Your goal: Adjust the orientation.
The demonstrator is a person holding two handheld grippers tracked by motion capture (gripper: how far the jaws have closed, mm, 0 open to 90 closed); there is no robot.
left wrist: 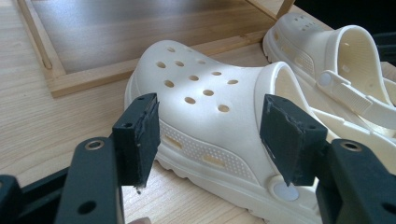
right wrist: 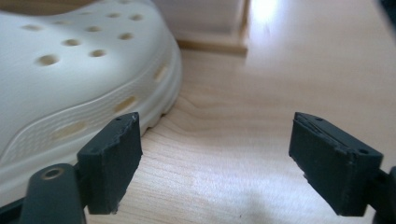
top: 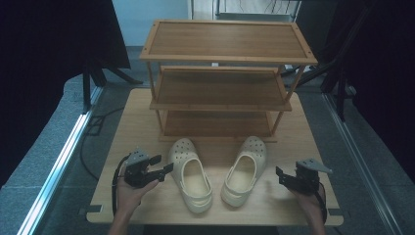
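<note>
Here, the wooden tabletop (top: 132, 127) carries a three-tier wooden shoe rack (top: 227, 41) at its far half; all three shelves are bare.

In front of the rack's lowest shelf, two cream perforated clogs lie on the tabletop with toes toward the rack and heel openings toward the person. The left clog (top: 190, 174) and the right clog (top: 244, 170) are near each other but apart, with their heels angled slightly toward one another.

The left tongs (top: 165, 168) are held in the person's left hand (top: 131, 192) just beside the outer side of the left clog. In the left gripper view, the jaws stand released and wide apart, framing the toe and side wall of the left clog (left wrist: 205, 112) without touching it; the right clog (left wrist: 336, 60) lies beyond it, and the rack's base frame (left wrist: 84, 77) sits behind.

The right tongs (top: 280, 175) are held in the person's right hand (top: 311, 198), near the outer side of the right clog but clear of it. In the right gripper view, the jaws are released and wide apart, with bare tabletop (right wrist: 224, 140) between them and the right clog (right wrist: 70, 70) just beyond the left-hand jaw.
</note>
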